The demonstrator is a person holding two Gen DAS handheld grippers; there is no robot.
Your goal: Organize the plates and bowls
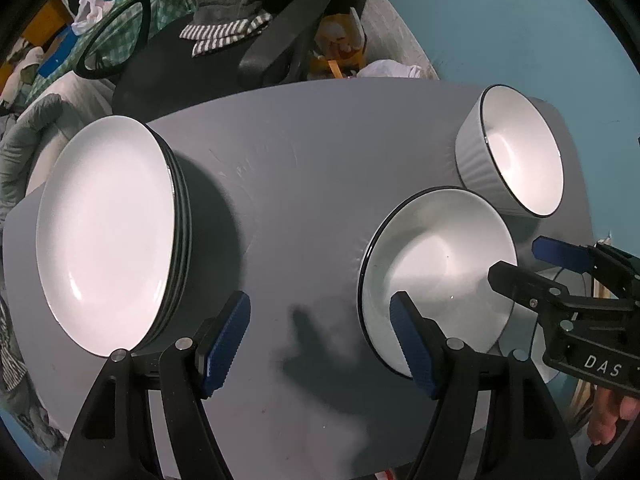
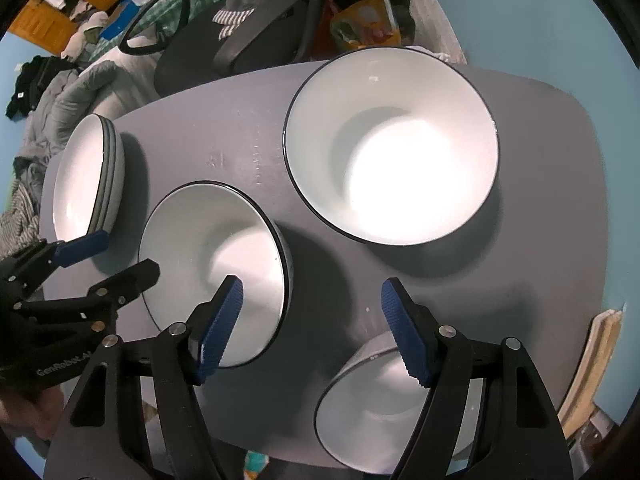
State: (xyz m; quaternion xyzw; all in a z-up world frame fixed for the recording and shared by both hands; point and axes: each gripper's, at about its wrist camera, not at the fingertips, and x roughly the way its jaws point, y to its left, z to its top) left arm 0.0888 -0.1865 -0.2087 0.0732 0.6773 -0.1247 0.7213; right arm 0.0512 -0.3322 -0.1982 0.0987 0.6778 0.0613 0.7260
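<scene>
Grey table (image 1: 304,168), black office chair (image 1: 280,44), teal floor (image 1: 520,20).

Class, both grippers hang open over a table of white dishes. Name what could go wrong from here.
1. The plate stack sits at the table edge; a nudge might tip it off.
2. The left gripper and right gripper crowd the middle bowl and could collide.
3. The near bowl lies under the right gripper and overhangs the table edge.

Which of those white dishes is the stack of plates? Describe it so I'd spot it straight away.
Start at the grey table. The stack of plates sits at its left end in the right wrist view, beside the chair. Unlike the three single deep bowls, it is shallow, with several dark rims layered at its edge.
</scene>
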